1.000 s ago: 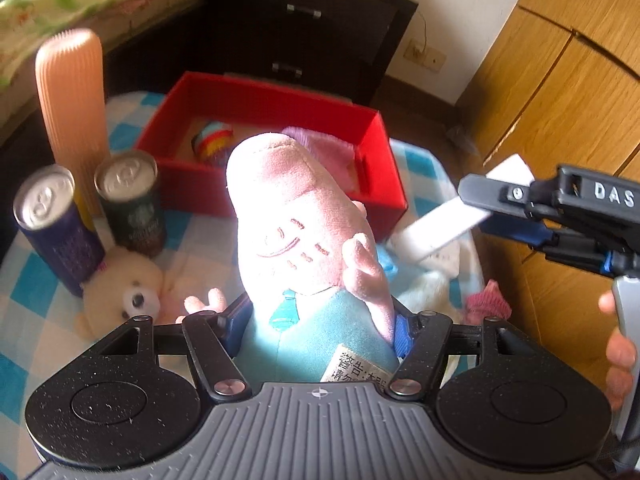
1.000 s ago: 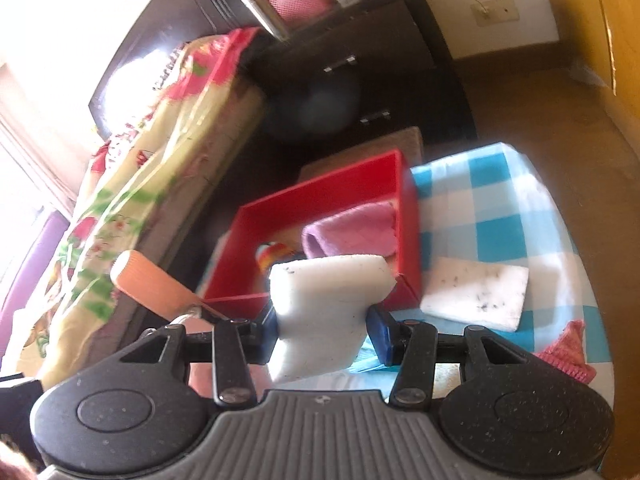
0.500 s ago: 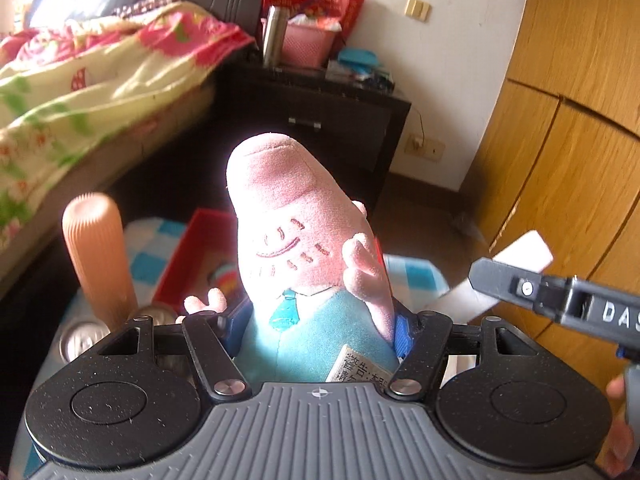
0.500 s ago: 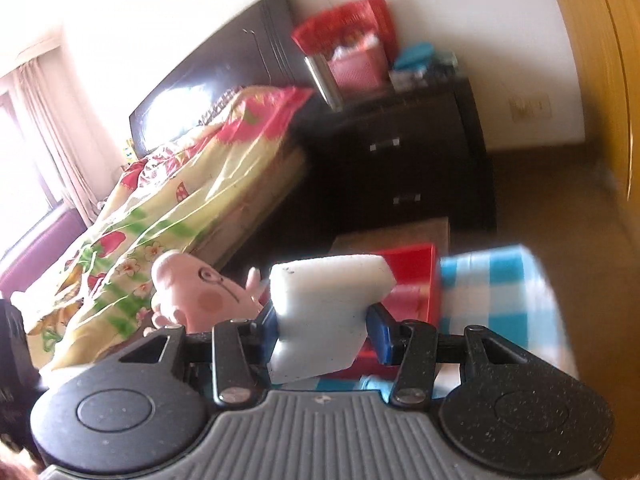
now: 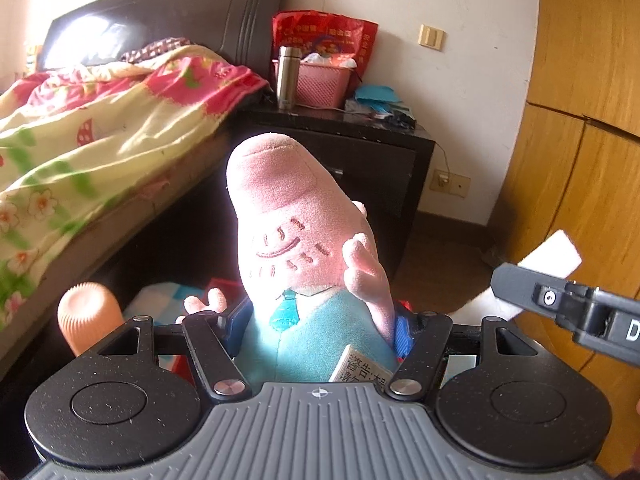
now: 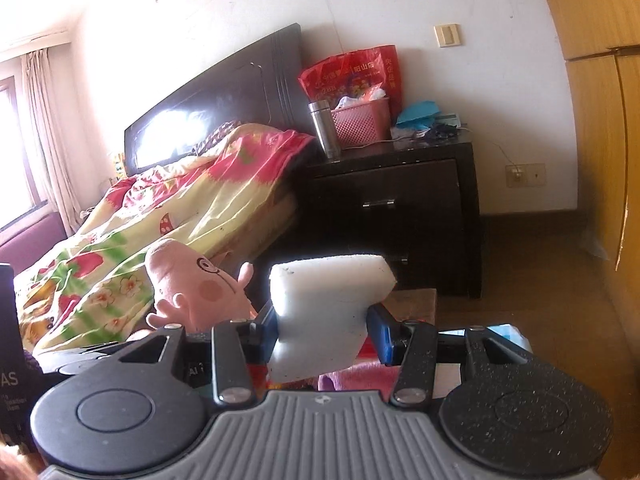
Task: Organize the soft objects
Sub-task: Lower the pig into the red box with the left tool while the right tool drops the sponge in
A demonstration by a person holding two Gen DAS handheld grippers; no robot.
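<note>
My left gripper [image 5: 320,320] is shut on a pink pig plush [image 5: 292,240] in a teal shirt, held upright with its snout pointing up. My right gripper [image 6: 324,328] is shut on a white sponge block [image 6: 324,304], squeezed at its middle. In the left wrist view the right gripper's dark body and the sponge [image 5: 552,256] show at the right edge. In the right wrist view the pig plush [image 6: 192,284] hangs to the left. The red box [image 5: 220,286] is almost hidden behind the plush, and a pink cloth [image 6: 360,376] shows below the sponge.
A peach ribbed bottle [image 5: 88,316] stands at the left on the blue checked tablecloth [image 5: 160,296]. Behind are a bed with a flowered quilt [image 5: 100,128], a dark nightstand [image 6: 400,200] with a steel flask [image 5: 286,78] and pink basket, and wooden wardrobe doors [image 5: 580,160] on the right.
Both grippers have risen and tilted upward with their loads. The table, cans and red box have dropped nearly out of view; the bed and nightstand now fill the frames.
</note>
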